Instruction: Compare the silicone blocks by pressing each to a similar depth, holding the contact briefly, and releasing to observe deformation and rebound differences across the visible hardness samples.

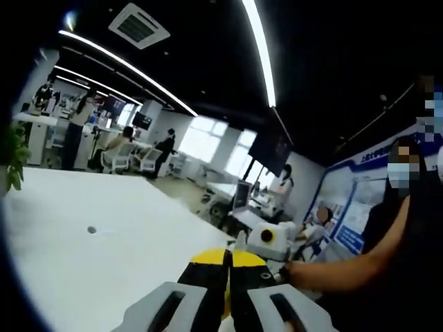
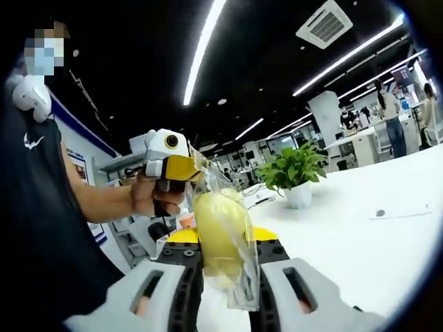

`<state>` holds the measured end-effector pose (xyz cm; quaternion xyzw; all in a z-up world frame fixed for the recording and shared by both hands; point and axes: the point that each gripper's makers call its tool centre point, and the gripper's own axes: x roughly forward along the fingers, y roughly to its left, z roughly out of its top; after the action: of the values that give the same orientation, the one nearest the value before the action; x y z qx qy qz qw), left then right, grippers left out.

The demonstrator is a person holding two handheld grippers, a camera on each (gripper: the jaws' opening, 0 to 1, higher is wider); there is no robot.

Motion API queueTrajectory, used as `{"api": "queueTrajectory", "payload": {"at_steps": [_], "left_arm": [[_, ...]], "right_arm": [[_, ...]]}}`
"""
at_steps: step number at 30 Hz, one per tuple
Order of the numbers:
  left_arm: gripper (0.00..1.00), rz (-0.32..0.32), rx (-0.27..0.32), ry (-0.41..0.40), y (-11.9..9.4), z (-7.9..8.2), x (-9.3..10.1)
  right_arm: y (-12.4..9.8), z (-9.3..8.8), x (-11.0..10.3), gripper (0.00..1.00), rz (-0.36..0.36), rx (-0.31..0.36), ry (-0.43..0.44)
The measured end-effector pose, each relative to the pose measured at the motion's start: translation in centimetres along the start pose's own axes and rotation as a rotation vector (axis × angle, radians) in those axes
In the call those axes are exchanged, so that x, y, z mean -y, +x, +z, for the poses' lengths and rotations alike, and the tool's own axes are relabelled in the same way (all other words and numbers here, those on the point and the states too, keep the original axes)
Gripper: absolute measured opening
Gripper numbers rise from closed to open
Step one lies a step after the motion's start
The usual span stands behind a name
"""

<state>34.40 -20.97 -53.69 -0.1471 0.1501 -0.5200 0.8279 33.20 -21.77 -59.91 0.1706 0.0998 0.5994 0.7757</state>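
Right gripper view shows my right gripper pinching a pale yellow silicone block inside a clear plastic bag, its jaws pressed against the block's sides. The block stands upright between them, lifted above the white tabletop rather than resting on it. I judge this as the press-and-hold on one sample, held up so the squeeze can be watched. Beyond it, a hand carries the left gripper, whose yellow tip touches or sits just beside the bag's top; I cannot tell which, though it may be steadying the bag.

In the left gripper view, my left gripper has its jaws nearly together, with a sliver of yellow at the slit; I cannot tell whether anything is gripped there. The right gripper peeks in just past the tips.

A potted plant stands near the tabletop's far edge, well apart from the block, and a small dark spot marks the surface. Bare tabletop lies beyond the near edge, leaving room to set the sample down.
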Motion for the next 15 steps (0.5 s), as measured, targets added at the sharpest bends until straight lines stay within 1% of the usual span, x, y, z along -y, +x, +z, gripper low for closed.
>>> {"api": "queueTrajectory", "payload": {"at_steps": [1,2,3,4,6,7,11,12,15], "left_arm": [[0.00,0.009,0.005,0.014,-0.08,-0.05,-0.03],[0.00,0.025,0.018,0.054,-0.11,0.08,-0.25],[0.00,0.024,0.024,0.092,-0.10,0.06,-0.16],[0.00,0.026,0.026,0.104,-0.15,-0.03,-0.02],[0.01,0.057,0.043,0.157,-0.21,0.30,-0.53],[0.01,0.051,0.027,0.142,-0.17,0.03,-0.37],[0.00,0.033,0.017,0.135,-0.21,0.01,-0.51],[0.00,0.032,0.018,0.139,-0.20,0.02,-0.49],[0.00,0.011,0.026,0.171,-0.17,0.21,-0.18]], "right_arm": [[0.06,0.03,-0.01,0.13,0.000,0.000,-0.004],[0.06,0.00,-0.03,0.12,-0.002,-0.003,0.006],[0.10,-0.02,-0.05,0.12,-0.001,-0.011,0.014],[0.06,-0.04,-0.04,0.11,-0.001,-0.014,0.020],[0.13,-0.09,-0.14,0.10,0.002,-0.030,0.029],[0.18,-0.13,-0.16,0.09,0.003,-0.038,0.030],[0.20,-0.22,-0.31,0.08,0.008,-0.056,0.033],[0.20,-0.24,-0.42,0.08,0.007,-0.060,0.054],[0.22,-0.13,-0.56,0.07,0.013,-0.053,0.062]]}}
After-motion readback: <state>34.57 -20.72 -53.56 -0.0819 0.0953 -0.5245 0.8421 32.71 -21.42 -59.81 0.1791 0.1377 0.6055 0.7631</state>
